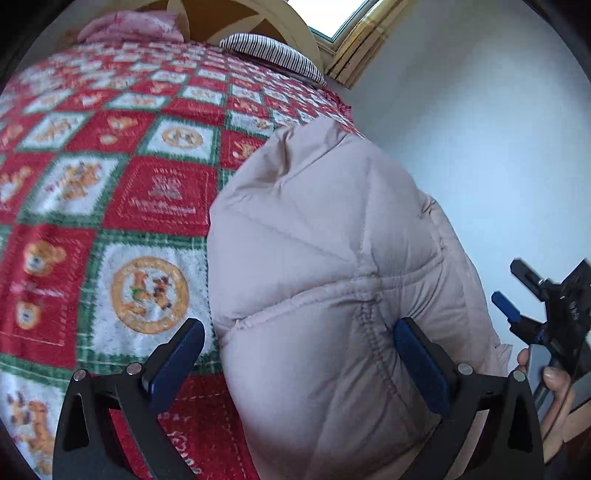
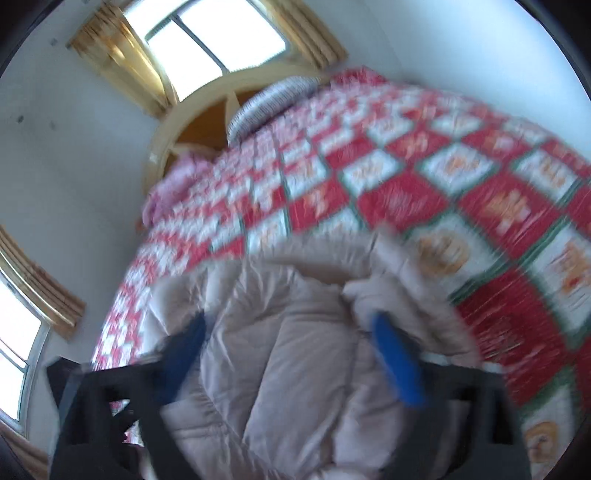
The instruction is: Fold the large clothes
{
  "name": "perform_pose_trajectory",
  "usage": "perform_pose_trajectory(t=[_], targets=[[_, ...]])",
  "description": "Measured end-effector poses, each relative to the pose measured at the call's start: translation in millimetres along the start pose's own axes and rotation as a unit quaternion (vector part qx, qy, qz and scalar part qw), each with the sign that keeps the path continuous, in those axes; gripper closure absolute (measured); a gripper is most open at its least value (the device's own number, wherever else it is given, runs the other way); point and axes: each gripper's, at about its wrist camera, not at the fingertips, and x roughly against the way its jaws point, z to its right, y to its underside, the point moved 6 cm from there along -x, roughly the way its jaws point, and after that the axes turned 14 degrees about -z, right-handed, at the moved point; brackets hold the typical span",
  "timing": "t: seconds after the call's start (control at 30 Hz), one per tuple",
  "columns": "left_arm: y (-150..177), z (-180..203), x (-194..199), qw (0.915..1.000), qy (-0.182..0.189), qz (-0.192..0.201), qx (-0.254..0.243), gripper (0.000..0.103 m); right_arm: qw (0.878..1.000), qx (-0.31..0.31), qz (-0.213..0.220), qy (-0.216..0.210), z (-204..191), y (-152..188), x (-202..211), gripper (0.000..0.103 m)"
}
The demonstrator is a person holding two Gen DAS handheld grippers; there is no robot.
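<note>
Pale beige quilted puffer jacket (image 1: 332,258) bundled at near edge of red-green checked bedspread (image 1: 110,184), apparently part-folded; left gripper (image 1: 295,362) spread wide, gripping nothing; right gripper (image 2: 295,354) likewise wide; final fold and tidying left.

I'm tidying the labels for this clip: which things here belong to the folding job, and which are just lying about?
Job: puffy jacket; left gripper; right gripper.
Lying about: blanket; striped pillow; pink bedding; curtains.
</note>
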Motion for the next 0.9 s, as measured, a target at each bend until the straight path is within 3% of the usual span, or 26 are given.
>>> perform_pose_trajectory(t=[0.1,0.2,0.27,0.5,0.63,0.73,0.9], targets=[[1,-4,-2,0.9996,0.029,0.001,0.006,0.001,0.998,0.020,0.025,0.057,20,-9,31,0.000],[4,0,-1,0.9993,0.036,0.009,-0.005,0.001,0.998,0.004,-0.036,0.053,42,-4,19,0.000],[6,0,1,0.9990,0.044,0.006,-0.008,0.001,0.995,0.010,-0.073,0.072,53,3,4,0.001],[14,10,4,0.9975,0.070,0.001,-0.010,0.001,0.988,-0.041,-0.137,-0.062,76,22,-24,0.004],[19,24,4,0.9964,0.079,-0.006,-0.031,0.002,0.982,-0.026,-0.157,-0.106,64,32,-31,0.019],[28,35,18,0.9958,0.080,-0.004,-0.043,0.015,0.977,-0.028,-0.166,-0.128,53,39,-30,0.038],[53,55,60,0.9947,0.068,0.016,-0.076,0.025,0.980,-0.022,-0.134,-0.147,35,49,-9,0.058]])
